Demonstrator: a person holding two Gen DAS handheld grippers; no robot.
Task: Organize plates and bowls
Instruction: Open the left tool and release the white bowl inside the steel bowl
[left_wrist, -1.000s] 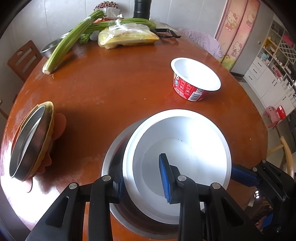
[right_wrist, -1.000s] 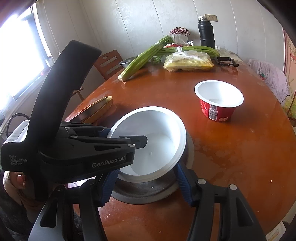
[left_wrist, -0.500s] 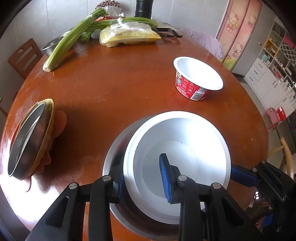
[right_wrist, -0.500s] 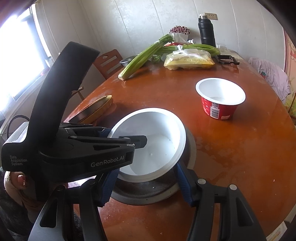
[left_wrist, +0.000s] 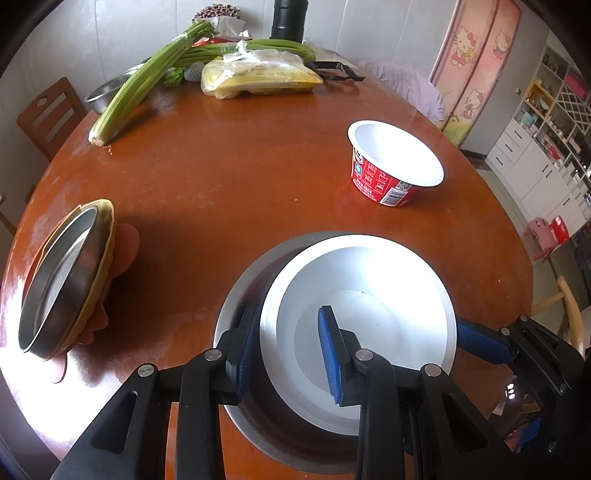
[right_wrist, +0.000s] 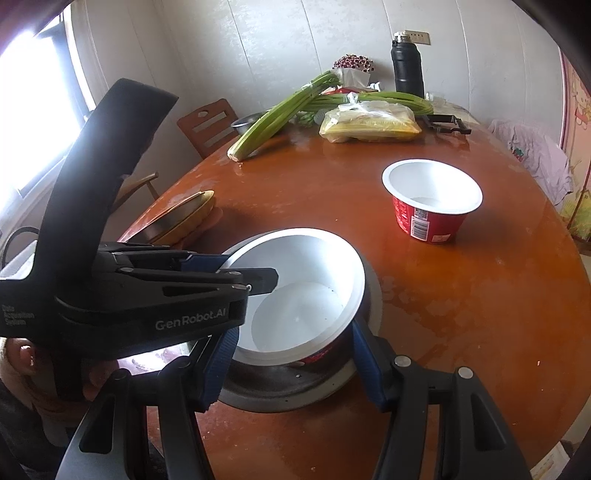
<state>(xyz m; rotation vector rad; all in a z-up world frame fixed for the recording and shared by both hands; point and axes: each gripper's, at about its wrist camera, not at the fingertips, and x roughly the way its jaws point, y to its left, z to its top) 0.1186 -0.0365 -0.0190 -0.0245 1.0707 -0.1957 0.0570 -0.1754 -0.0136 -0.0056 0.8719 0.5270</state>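
Bowls sat nested near the six o'clock edge of the round reddish-brown wooden table (left_wrist: 229, 177): a white paper cup-bowl with a red printed outside (left_wrist: 369, 302) lay tilted inside a wide stainless steel basin (left_wrist: 251, 280). The left gripper (left_wrist: 288, 343) was clamped on the white bowl's rim at its nine o'clock side, one blue pad inside the bowl and the other against the outer wall, between bowl and basin. The right gripper (right_wrist: 291, 354) straddled the same bowl from its six o'clock side, blue fingers (right_wrist: 364, 365) on either flank; its jaws stood partly apart, and whether the pads pressed on the bowl I could not tell. In the right wrist view the left gripper's black body crossed from nine o'clock, with a hand (right_wrist: 22, 365) on its handle.

A second red-and-white paper bowl (left_wrist: 395, 162) stood upright and alone toward two o'clock, well apart from the nested pair. At nine o'clock a shallow steel dish (left_wrist: 55, 284) rested tilted in a yellow plate (left_wrist: 105, 236) over a pink one (left_wrist: 127, 243). At twelve o'clock lay long green celery stalks (left_wrist: 147, 81), a clear bag of yellow food (left_wrist: 258, 75), a small steel bowl (left_wrist: 103, 96) and a black flask (right_wrist: 406, 70).
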